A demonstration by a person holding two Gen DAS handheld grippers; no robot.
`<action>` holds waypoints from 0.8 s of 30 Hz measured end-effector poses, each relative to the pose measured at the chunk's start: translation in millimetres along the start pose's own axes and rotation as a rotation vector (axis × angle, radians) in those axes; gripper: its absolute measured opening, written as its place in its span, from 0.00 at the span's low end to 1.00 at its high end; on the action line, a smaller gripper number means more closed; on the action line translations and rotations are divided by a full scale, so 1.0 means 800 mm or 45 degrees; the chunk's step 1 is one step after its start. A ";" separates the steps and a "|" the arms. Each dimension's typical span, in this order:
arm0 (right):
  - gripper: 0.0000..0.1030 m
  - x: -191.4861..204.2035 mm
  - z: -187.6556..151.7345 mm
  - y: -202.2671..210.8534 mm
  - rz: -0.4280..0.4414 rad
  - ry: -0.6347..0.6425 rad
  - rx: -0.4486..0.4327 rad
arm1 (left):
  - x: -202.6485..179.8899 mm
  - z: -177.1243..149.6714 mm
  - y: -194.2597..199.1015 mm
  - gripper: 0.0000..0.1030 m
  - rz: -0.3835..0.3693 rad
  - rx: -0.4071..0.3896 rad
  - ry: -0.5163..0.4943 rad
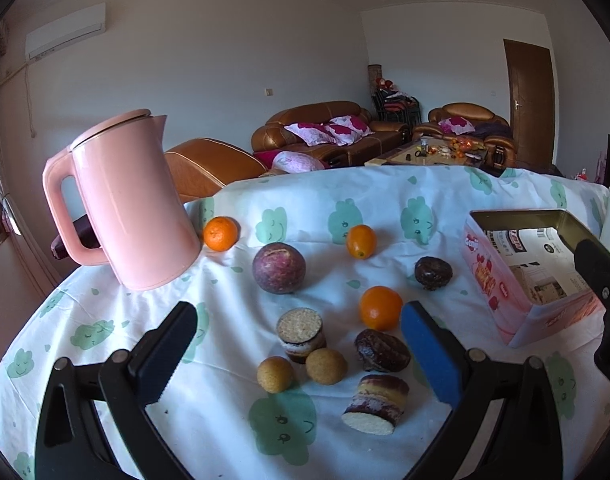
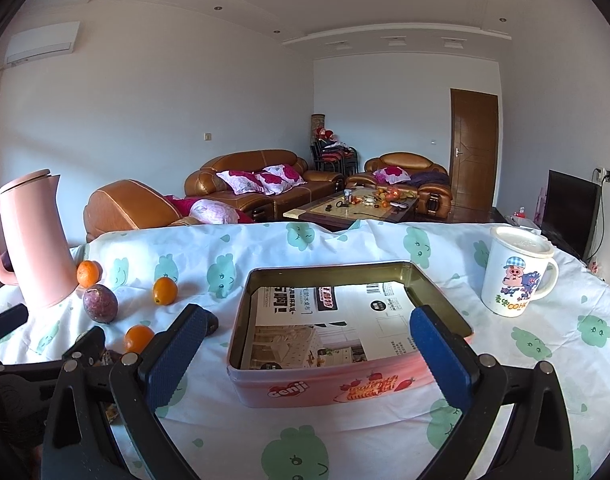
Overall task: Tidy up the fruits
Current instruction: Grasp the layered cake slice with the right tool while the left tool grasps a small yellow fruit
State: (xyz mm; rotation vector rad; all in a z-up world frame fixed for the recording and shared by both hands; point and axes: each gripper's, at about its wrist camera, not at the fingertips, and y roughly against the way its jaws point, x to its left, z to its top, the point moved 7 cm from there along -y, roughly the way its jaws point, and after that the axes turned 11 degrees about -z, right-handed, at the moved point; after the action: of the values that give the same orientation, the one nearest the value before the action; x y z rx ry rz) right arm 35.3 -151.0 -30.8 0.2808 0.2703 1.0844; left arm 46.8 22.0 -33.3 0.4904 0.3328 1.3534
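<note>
My left gripper [image 1: 299, 322] stands open above the tablecloth with nothing between its fingers. Before it lie a near orange [image 1: 380, 307], a far orange [image 1: 221, 233], a kumquat [image 1: 361, 241], a purple passion fruit [image 1: 279, 268], a dark wrinkled passion fruit [image 1: 433, 273] and two tan longans [image 1: 326, 365]. Chocolate-coated cakes [image 1: 301, 334] lie among them. The open pink tin [image 1: 537, 268] sits at the right. My right gripper [image 2: 307, 320] is open and empty, hovering over the front of the tin [image 2: 325, 384], which is lined with printed paper.
A pink kettle [image 1: 133, 204] stands at the table's back left. A white cartoon mug [image 2: 513, 270] with a lid stands right of the tin. The left gripper's body [image 2: 45, 360] shows at the right wrist view's left edge. Sofas and a coffee table lie beyond the table.
</note>
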 end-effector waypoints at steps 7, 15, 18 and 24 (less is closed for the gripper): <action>0.97 0.036 -0.013 0.008 0.250 0.072 0.073 | 0.077 -0.044 0.028 1.00 0.048 0.117 0.129; 0.71 0.117 -0.059 0.009 0.656 0.208 0.365 | 0.113 -0.074 0.041 1.00 0.032 0.171 0.146; 0.71 0.146 -0.078 0.008 0.740 0.267 0.474 | 0.115 -0.075 0.038 1.00 -0.003 0.187 0.170; 0.66 0.189 -0.088 0.007 0.778 0.397 0.523 | 0.115 -0.070 0.041 1.00 -0.019 0.183 0.140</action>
State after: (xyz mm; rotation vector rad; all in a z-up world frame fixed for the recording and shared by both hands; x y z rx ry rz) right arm 72.5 -6.6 -106.5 0.5860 0.7216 1.6783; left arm 9.0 124.7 -59.5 0.5328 0.5260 1.3508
